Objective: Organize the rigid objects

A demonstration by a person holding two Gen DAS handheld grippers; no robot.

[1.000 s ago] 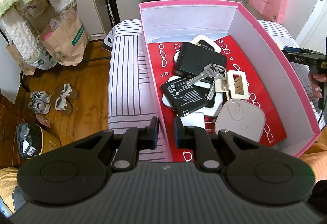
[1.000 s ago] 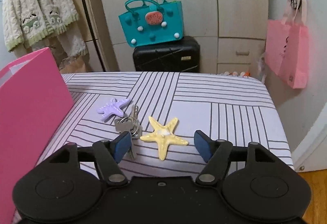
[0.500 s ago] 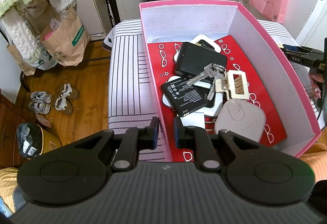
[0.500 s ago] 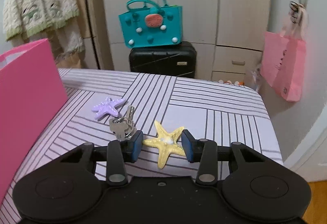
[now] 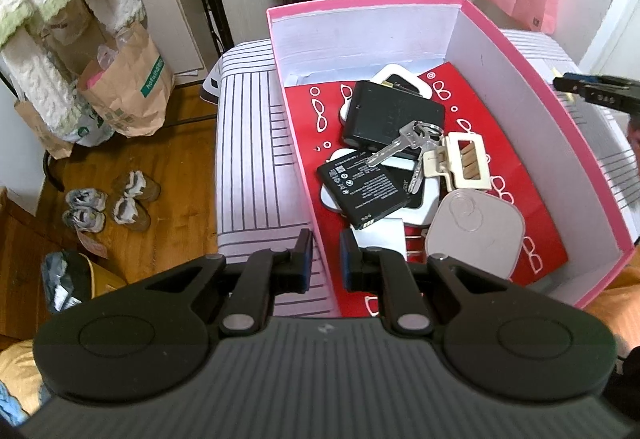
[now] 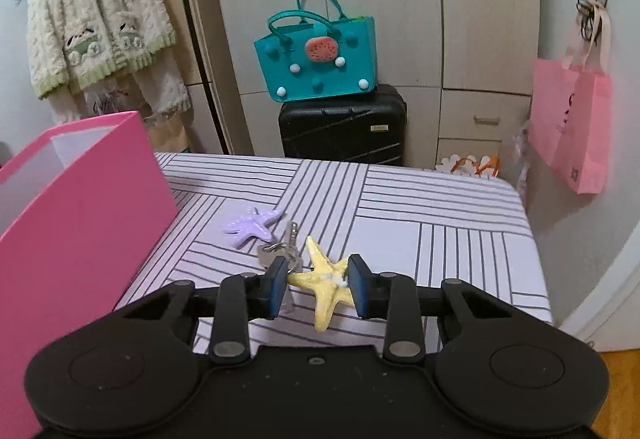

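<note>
A pink box (image 5: 548, 87) stands on the striped table and holds black batteries (image 5: 366, 189), a bunch of keys (image 5: 408, 143), a cream clip (image 5: 464, 161) and a pale rounded case (image 5: 476, 229). My left gripper (image 5: 323, 266) is shut on the box's near left wall. In the right wrist view my right gripper (image 6: 318, 285) is shut on a yellow starfish (image 6: 326, 285) and holds it a little above the table. A purple starfish (image 6: 252, 225) and a key ring (image 6: 280, 251) lie just beyond. The right gripper also shows in the left wrist view (image 5: 576, 83).
The pink box's outer wall (image 6: 80, 223) rises at the left in the right wrist view. Beyond the striped table (image 6: 420, 215) are a black suitcase (image 6: 344, 127) with a teal bag (image 6: 320, 59) on it, and a pink bag (image 6: 572, 127) on the wall. Shoes (image 5: 108, 205) lie on the floor.
My right gripper has closed on the yellow starfish and lifted it slightly off the table. The left gripper has stayed shut on the box wall.
</note>
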